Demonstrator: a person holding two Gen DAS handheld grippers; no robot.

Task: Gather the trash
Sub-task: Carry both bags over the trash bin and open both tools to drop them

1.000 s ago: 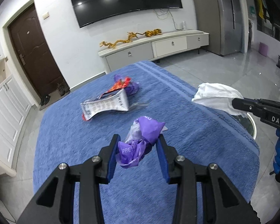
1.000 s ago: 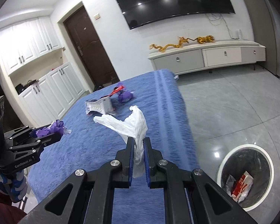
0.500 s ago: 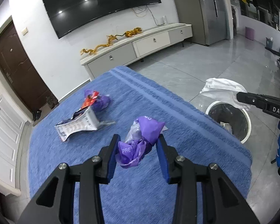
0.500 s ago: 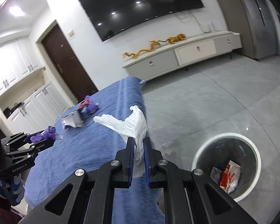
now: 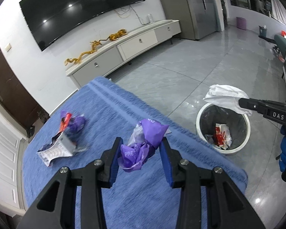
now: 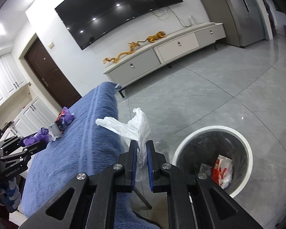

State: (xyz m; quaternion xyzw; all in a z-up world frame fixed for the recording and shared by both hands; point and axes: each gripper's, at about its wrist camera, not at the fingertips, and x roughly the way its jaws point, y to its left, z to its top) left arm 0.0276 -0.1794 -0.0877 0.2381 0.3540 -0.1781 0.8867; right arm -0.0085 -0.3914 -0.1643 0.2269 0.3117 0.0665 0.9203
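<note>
Right wrist: right gripper (image 6: 142, 148) pinches white tissue (image 6: 131, 127), long axis upright.

Purple wrapper (image 5: 141, 148) print: only "PRE" shows, the rest folded under.
Loose wrappers (image 5: 63, 143) on the counter (image 5: 108, 114): blurred, lettering unreadable.
Trash bin (image 6: 183, 148) near rim: hidden behind the right gripper (image 6: 142, 162).

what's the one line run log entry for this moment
left gripper: shut on purple wrapper, over blue towel | right gripper: shut on white tissue, near trash bin | bin: not empty
</note>
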